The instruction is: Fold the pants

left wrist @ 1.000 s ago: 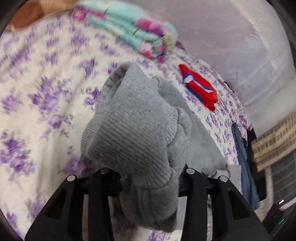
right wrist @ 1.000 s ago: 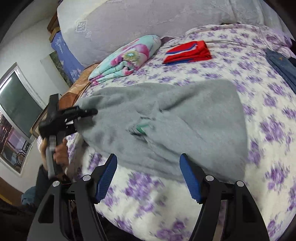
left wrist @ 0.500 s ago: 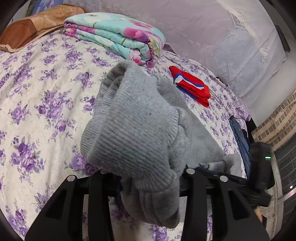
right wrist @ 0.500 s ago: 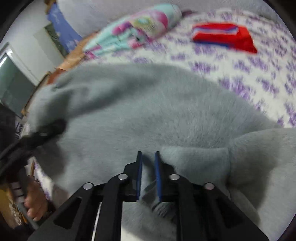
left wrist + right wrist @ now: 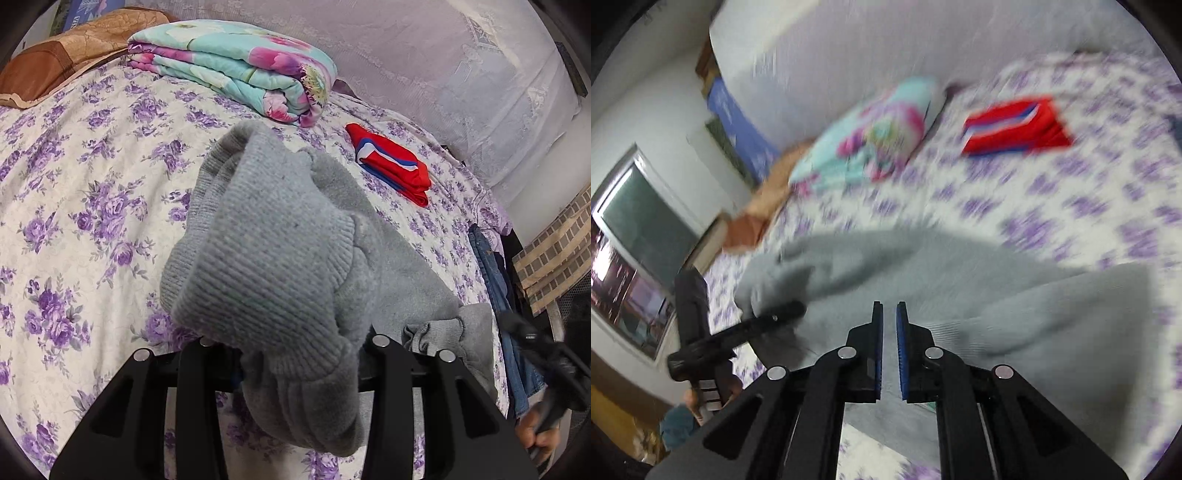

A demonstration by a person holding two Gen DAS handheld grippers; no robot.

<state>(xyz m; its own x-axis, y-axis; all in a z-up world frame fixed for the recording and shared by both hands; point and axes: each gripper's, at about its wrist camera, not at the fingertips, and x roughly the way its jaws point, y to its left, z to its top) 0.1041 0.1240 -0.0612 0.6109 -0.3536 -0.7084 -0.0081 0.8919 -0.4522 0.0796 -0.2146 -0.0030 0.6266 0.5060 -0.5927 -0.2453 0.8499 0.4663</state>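
The grey knit pants (image 5: 280, 251) hang bunched from my left gripper (image 5: 295, 354), which is shut on their ribbed cuff end; the fabric hides the fingertips. In the blurred right wrist view the pants (image 5: 960, 280) stretch across the bed. My right gripper (image 5: 889, 314) has its blue pads almost together over the grey cloth; the blur hides whether cloth is pinched between them. The left gripper (image 5: 768, 321) shows there at the left, holding the other end. The right gripper (image 5: 532, 339) appears at the right edge of the left wrist view.
A bed with a purple-flowered sheet (image 5: 74, 192) holds a folded turquoise floral blanket (image 5: 236, 66), a folded red garment (image 5: 391, 166), a brown pillow (image 5: 55, 62) and blue jeans (image 5: 495, 280) over the right edge. A pale headboard (image 5: 443, 66) is behind. A window (image 5: 642, 221) is left.
My right gripper went from open beside the pants to closed on or over them, then pulled back, so the cloth now stretches between both grippers. The left gripper kept its hold.
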